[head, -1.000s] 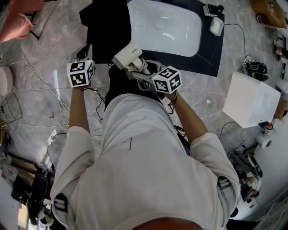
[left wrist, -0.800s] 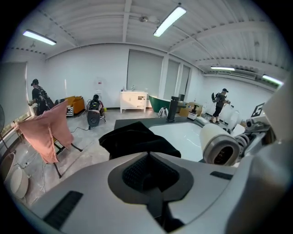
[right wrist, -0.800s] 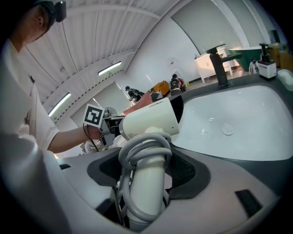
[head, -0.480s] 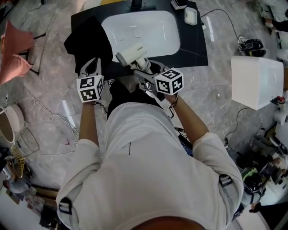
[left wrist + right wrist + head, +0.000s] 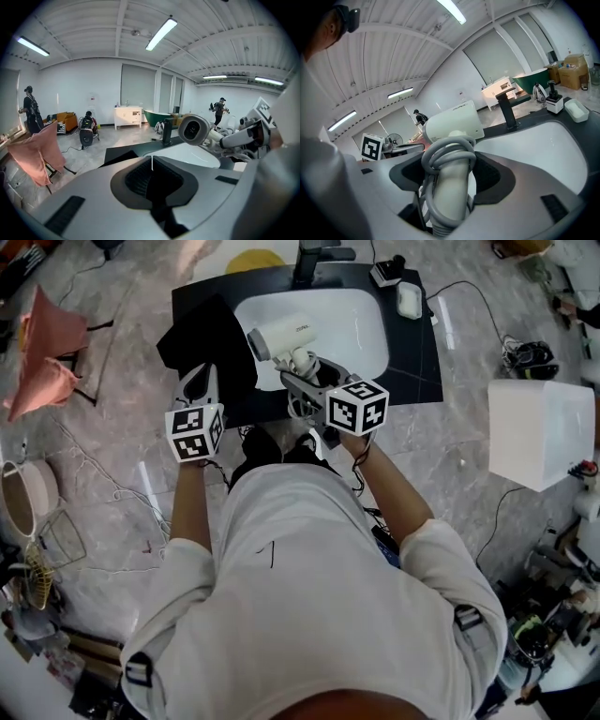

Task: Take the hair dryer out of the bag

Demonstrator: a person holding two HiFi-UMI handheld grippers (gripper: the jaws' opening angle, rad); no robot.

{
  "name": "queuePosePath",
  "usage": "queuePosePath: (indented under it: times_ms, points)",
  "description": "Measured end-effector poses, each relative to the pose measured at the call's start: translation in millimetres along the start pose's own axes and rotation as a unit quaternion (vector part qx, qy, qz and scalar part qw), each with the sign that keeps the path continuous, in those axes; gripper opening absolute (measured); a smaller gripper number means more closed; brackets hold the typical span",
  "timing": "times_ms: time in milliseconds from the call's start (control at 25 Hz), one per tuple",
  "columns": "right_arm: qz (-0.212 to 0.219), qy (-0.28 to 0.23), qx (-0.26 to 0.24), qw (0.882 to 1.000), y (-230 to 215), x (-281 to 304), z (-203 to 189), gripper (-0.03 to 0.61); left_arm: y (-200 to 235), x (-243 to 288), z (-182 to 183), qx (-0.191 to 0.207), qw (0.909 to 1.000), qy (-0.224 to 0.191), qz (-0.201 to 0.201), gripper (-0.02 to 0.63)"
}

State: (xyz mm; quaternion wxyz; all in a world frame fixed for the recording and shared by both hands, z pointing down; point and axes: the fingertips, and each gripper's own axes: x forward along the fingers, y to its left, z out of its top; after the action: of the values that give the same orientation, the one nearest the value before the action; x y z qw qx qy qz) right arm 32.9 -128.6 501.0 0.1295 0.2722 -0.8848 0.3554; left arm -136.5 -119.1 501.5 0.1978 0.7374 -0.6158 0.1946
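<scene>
While the person leans over the dark worktop [image 5: 414,364], the head view shows the hair dryer [image 5: 279,337] already clear of the bag [image 5: 202,334]. The bag lies as limp black fabric on the left part of the worktop, beside the white basin [image 5: 361,322]. The dryer is held up over the basin's left side, its handle clamped in the right hand-held gripper [image 5: 307,381]. The left hand-held gripper [image 5: 201,377] hovers over the near edge of the bag, apart from the dryer.

From the left gripper view, its jaws are pressed together with nothing between them. The dryer's round end faces this way from the right.

From the right gripper view, the jaws stand wide yet grip the pale handle [image 5: 450,187], with the grey cord [image 5: 449,152] looped round it just under the body.

I judge the dryer a stiff, smooth plastic shell, fairly light but top-heavy. The handle is the place to hold it, squarely across the cord coils, which could otherwise slip loose and dangle.
</scene>
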Motion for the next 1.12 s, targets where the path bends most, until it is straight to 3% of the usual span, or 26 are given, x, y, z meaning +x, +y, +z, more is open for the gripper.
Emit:
queuePosePath:
  times_ms: [320,560,800,1120]
  points:
    - [0.029,0.023,0.008,0.999,42,94,24,0.288,77,-26,-14,-0.025,0.9988,0.002,0.042,0.026]
    - [0.025,0.070,0.027,0.997,62,161,15,0.288,132,-44,-42,-0.062,0.9962,0.018,0.058,0.025]
    - [-0.014,0.110,0.029,0.993,62,216,2,0.288,170,-49,-69,-0.088,0.9938,0.040,0.055,0.026]
    - [-0.097,0.147,0.027,0.984,34,263,-21,0.288,180,-25,-91,-0.105,0.9923,0.062,0.019,0.026]
